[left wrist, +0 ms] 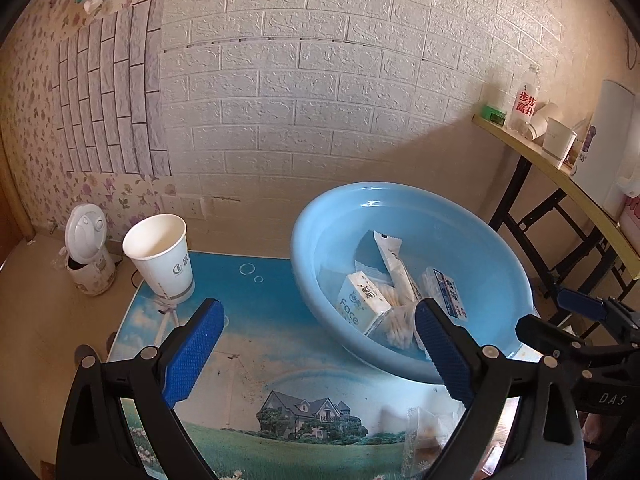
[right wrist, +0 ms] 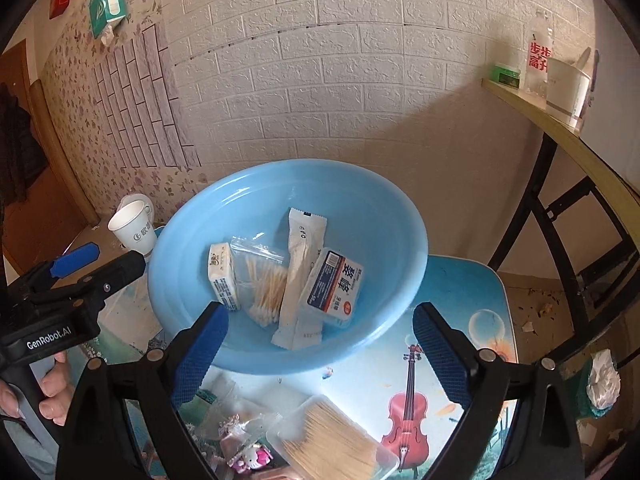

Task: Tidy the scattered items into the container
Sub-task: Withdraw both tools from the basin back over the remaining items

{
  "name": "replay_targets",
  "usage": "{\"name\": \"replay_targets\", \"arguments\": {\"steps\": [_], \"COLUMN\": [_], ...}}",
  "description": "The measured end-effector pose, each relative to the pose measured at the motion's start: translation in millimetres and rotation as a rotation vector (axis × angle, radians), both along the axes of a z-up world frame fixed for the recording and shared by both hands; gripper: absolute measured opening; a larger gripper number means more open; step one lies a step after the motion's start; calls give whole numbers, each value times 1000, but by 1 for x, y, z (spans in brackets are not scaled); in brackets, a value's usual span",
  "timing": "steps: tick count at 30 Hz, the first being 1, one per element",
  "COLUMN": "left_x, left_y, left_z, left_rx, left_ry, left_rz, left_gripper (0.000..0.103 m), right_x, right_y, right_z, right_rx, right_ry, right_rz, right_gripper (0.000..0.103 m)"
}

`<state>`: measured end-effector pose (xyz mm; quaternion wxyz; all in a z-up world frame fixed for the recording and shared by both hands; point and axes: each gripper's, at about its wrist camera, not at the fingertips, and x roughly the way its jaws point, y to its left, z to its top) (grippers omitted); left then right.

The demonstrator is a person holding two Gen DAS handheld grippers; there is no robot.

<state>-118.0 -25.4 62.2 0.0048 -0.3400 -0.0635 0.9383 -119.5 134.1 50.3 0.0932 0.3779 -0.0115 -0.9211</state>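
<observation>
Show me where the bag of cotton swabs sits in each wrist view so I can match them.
Left wrist: bag of cotton swabs low in the blue basin, just left of the gripper's right finger.
Right wrist: basin centre, beside the small white box.
Shared landmark: paper cup.

Left gripper (left wrist: 318, 354) open above table (left wrist: 256, 320); blue basin (left wrist: 400, 220) holds packets; paper cup (left wrist: 160, 258) left.
</observation>
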Motion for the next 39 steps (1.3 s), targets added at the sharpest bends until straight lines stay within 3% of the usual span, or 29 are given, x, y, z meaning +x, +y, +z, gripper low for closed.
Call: {"name": "replay_targets", "arguments": {"steps": [15,20,24,32,39], "left_x": [69,90,110,130,143], "left_y": [6,9,15,23,25], "left_z": [14,17,17,6,0], "left_rx": [-8,-37,-84,-78,-86], "left_ry": [30,40,72,59,73], "left_rz": [2,21,35,24,30], "left_gripper": [98,98,103,103,103], "right_x": [80,103,125,148,162], "right_y": [27,22,17,-6,-8], "right_z": [-2,-1,-1,-20,-19], "right_rx": [-91,-66,-51,-13,-19], "right_ry": [-36,-23,38,38,61], "right_rz": [-101,-94,-119,-89,-86], "right_gripper": [95,95,95,94,94]}}
